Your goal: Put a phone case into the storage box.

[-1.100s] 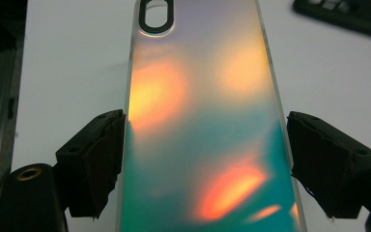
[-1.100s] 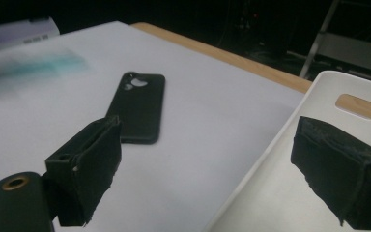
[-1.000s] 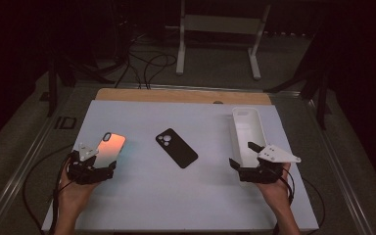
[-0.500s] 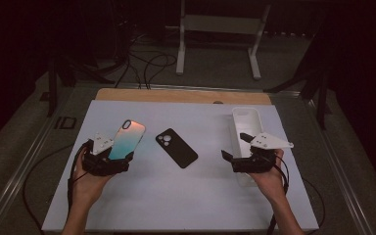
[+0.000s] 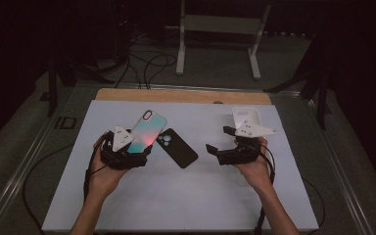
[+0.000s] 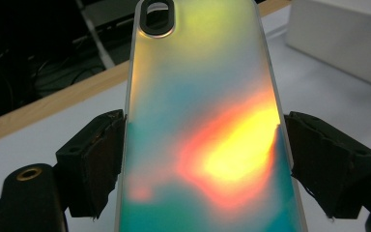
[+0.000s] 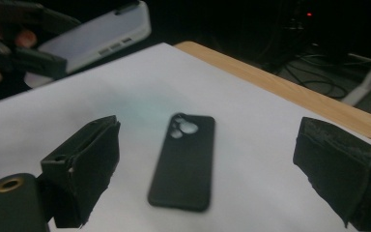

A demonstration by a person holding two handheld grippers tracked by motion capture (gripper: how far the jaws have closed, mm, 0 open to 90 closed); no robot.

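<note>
Phone gripped above mat, case below.
Phone is clamped by its edges in left gripper, held beside black case lying on mat; right gripper is held wide, empty.

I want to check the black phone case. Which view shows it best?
The right gripper view: the black case lies whole there, between the open jaws. The high view shows it small.
</note>
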